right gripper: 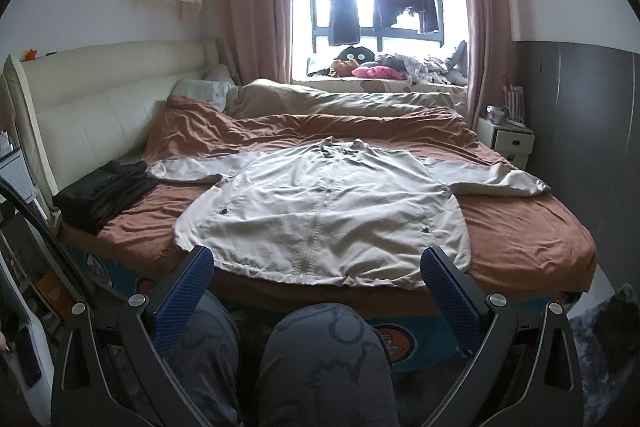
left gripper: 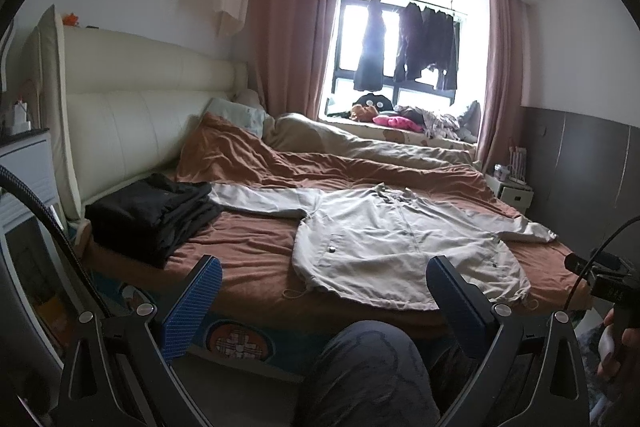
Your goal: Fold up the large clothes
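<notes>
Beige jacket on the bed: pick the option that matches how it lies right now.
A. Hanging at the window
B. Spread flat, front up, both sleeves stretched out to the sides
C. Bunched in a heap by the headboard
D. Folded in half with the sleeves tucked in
B: the beige jacket lies flat on the brown bedspread, zipper up, sleeves stretched out sideways.

A pale beige zip-front jacket (right gripper: 320,219) lies flat and face up on the bed (right gripper: 520,235), spread open to its full width. Its hem runs along the near edge of the bed, its collar points toward the far side, and both sleeves stretch outward. The zipper is closed. A folded black garment (right gripper: 104,191) sits near the headboard-side edge, touching the left sleeve's cuff.
</notes>
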